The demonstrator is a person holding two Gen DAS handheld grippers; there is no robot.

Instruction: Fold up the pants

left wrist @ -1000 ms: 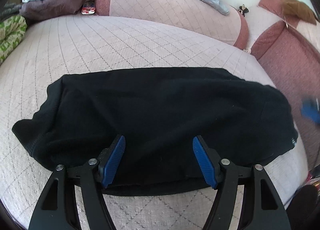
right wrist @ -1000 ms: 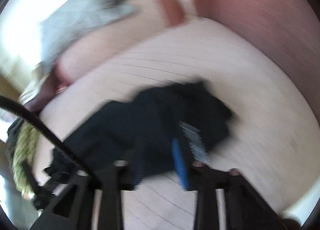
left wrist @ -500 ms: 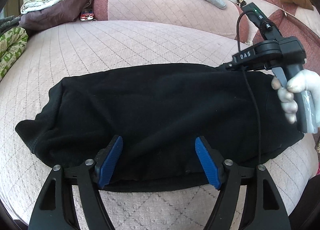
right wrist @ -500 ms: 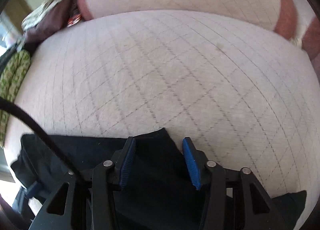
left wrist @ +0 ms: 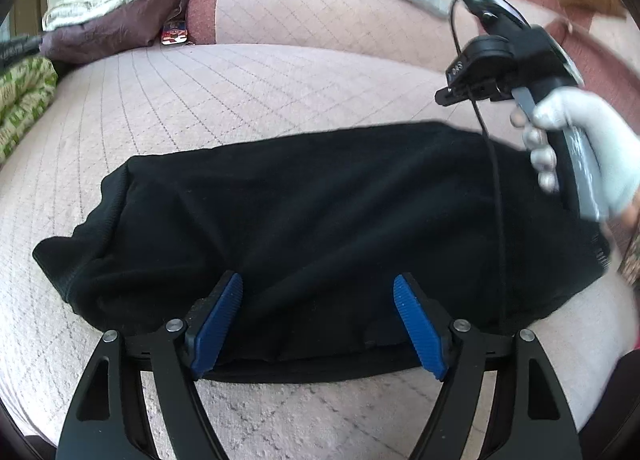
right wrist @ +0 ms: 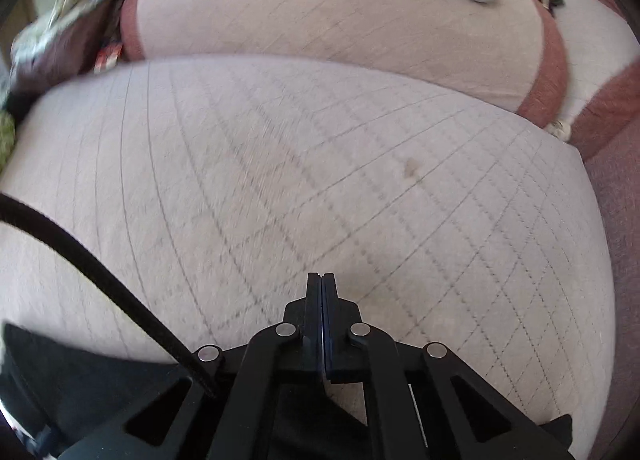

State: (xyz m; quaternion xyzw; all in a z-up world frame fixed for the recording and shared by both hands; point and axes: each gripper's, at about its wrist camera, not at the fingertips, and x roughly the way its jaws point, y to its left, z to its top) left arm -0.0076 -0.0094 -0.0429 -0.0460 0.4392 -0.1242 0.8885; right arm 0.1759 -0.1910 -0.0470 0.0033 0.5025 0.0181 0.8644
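Since half a second ago the right gripper [right wrist: 322,280] has clenched its blue pads flat together with nothing between them, and lifted so the black pants [left wrist: 320,220] show only at the bottom edge of its view. Left gripper [left wrist: 318,320] remains spread wide, both pads resting on the near edge of the folded pants, which lie across the quilted pink sofa seat [left wrist: 240,92].
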